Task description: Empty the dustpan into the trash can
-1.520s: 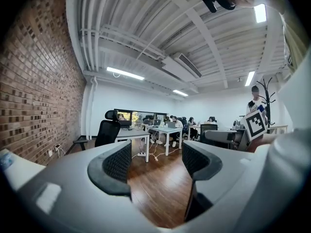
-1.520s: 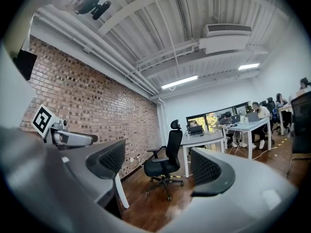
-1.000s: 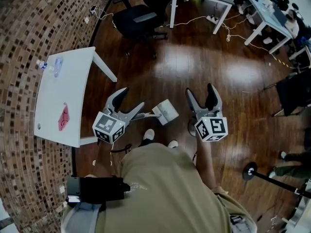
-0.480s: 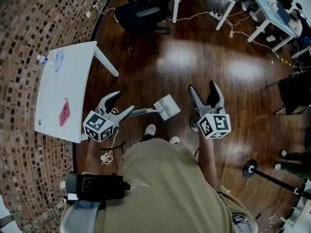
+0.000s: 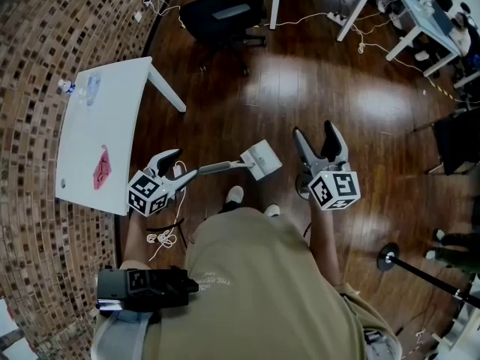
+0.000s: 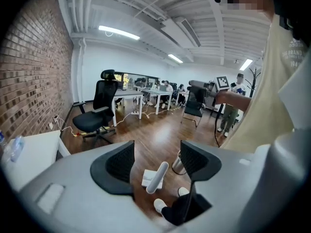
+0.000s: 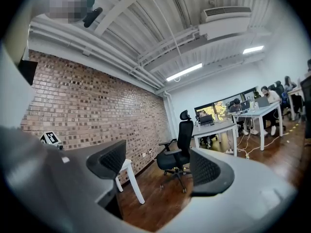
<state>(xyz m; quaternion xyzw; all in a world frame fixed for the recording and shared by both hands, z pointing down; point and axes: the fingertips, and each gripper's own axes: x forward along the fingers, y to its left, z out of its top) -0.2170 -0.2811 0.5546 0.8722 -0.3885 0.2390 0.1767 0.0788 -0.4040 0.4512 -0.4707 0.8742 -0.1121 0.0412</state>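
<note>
White table (image 5: 97, 137) and my shoes (image 5: 234, 195) flank the dustpan (image 5: 261, 160) on dark wood floor (image 5: 225, 103), brick wall (image 5: 30, 66) beside. Left gripper (image 5: 181, 165) and right gripper (image 5: 315, 131) stand spread, pinching nothing.

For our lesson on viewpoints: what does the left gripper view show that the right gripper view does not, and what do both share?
Only the left gripper view: the white dustpan with a grey tube handle on the floor beyond the parted jaws, the silver metal trash can beside it, and the person's white shoes. Only the right gripper view: the left gripper's black-and-white marker cube. Both: the red-brown brick wall, the black office chair, the white table and the dark wooden floor.
</note>
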